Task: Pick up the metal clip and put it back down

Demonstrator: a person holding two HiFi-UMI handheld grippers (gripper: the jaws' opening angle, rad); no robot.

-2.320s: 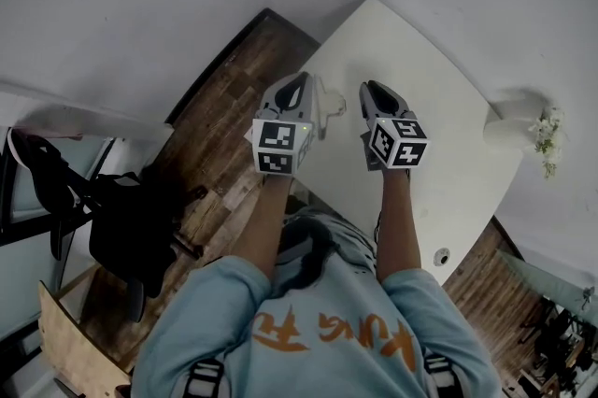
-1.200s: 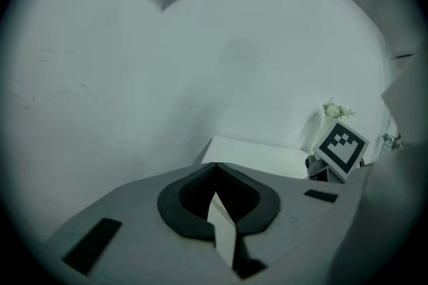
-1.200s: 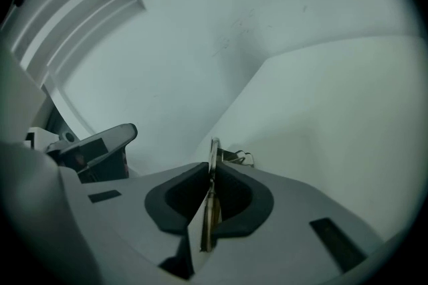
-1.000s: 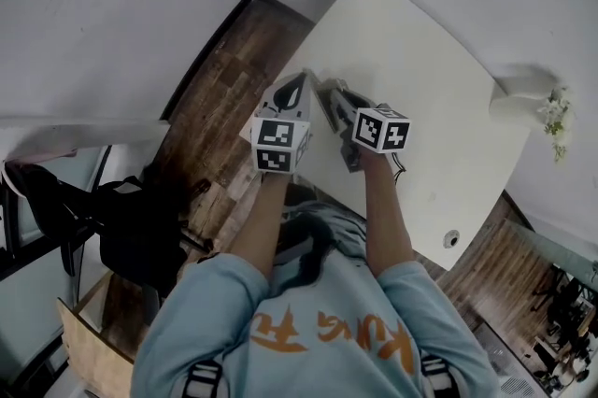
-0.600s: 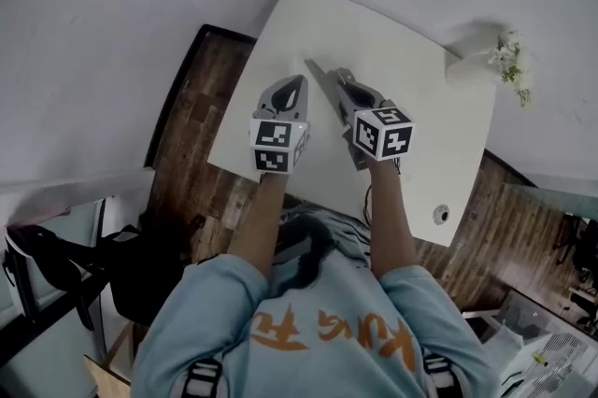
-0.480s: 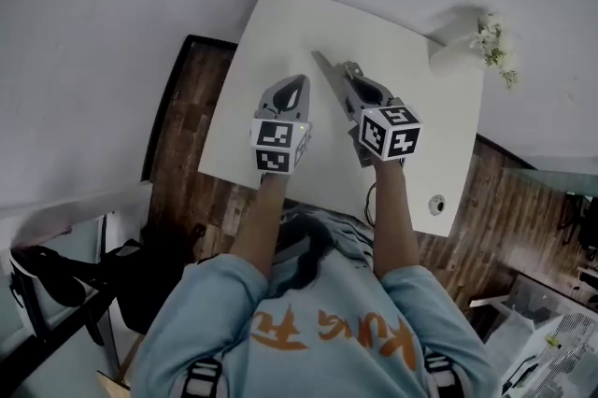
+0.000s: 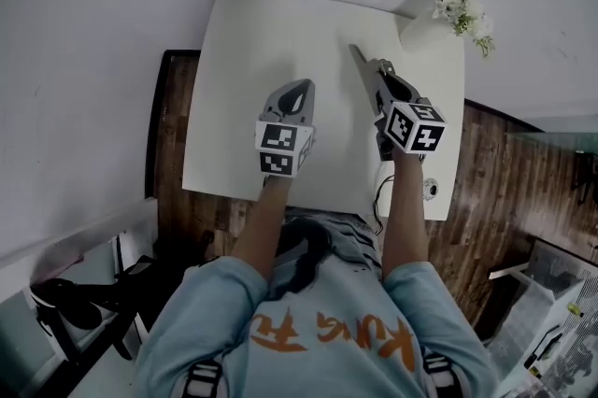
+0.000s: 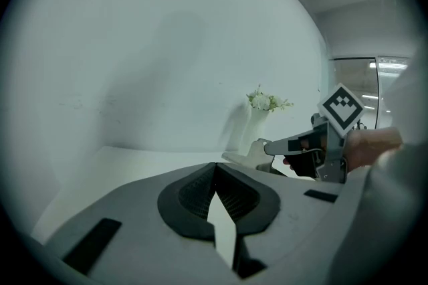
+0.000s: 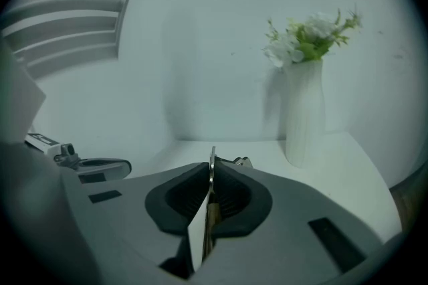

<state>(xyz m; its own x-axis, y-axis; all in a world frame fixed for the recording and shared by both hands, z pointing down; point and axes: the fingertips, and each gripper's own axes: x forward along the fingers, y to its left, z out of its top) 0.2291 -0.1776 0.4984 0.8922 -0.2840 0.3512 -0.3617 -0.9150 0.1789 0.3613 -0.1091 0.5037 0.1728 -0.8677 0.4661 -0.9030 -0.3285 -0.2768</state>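
Swung round since a second ago, both grippers now facing vase (image 9: 304, 110) end of white table (image 7: 243, 50). Right gripper (image 9: 210, 173) clamped on metal clip (image 9: 212, 156), above table. Left gripper (image 8: 216, 166) closed, empty. Pick-up done; set-down left.

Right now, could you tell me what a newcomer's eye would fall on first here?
The right gripper holds a metal clip in its jaws over the white table. A white vase of flowers stands at the table's far right corner, and the left gripper is shut on nothing.
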